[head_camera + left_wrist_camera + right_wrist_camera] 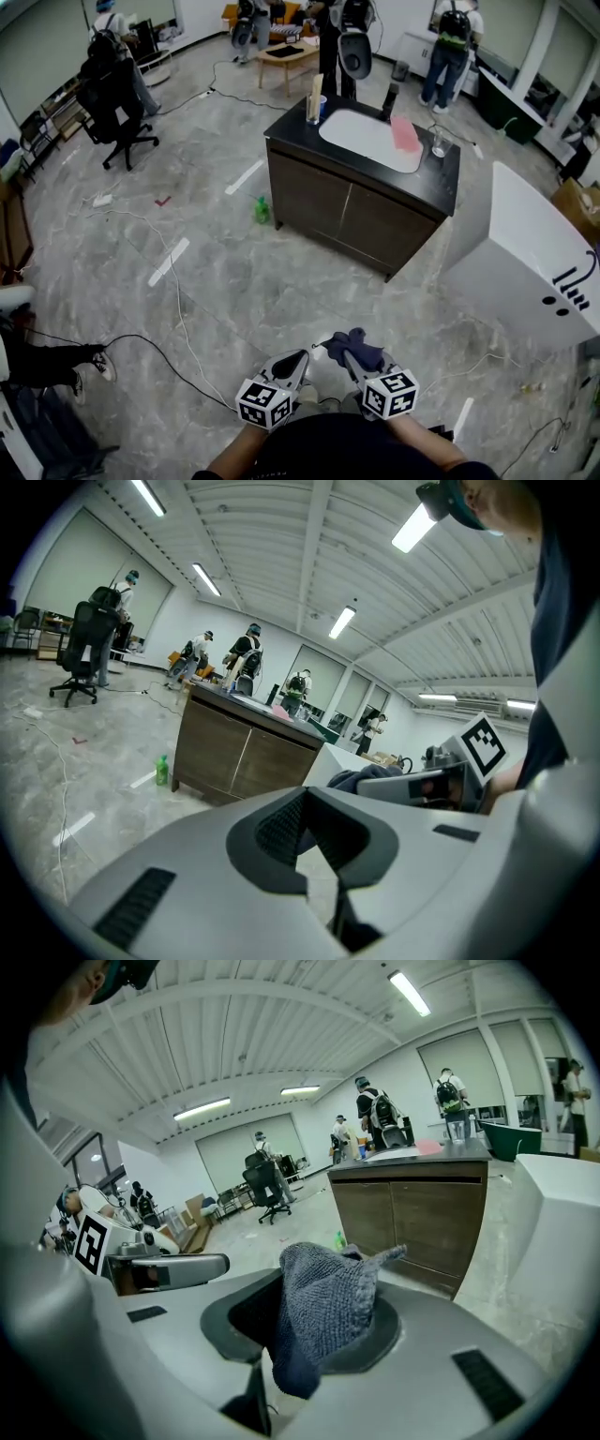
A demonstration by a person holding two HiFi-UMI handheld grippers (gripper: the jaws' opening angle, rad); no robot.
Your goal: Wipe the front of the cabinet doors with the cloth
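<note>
The dark brown cabinet (347,211) with two front doors, a black top and a white sink stands in the middle of the floor, some way ahead of me. Both grippers are low and close to my body in the head view. My right gripper (349,356) is shut on a blue-grey knitted cloth (361,343), which bunches up above its jaws (323,1312). My left gripper (298,361) is beside it, shut and holding nothing (305,799). Both gripper views show the cabinet doors (239,752) (422,1218) at a distance.
A green bottle (262,210) stands on the floor at the cabinet's left corner. A large white unit (525,253) sits to the cabinet's right. Cables (178,300) trail over the floor. A pink cloth (405,134) lies on the sink top. An office chair (112,112) and people are farther back.
</note>
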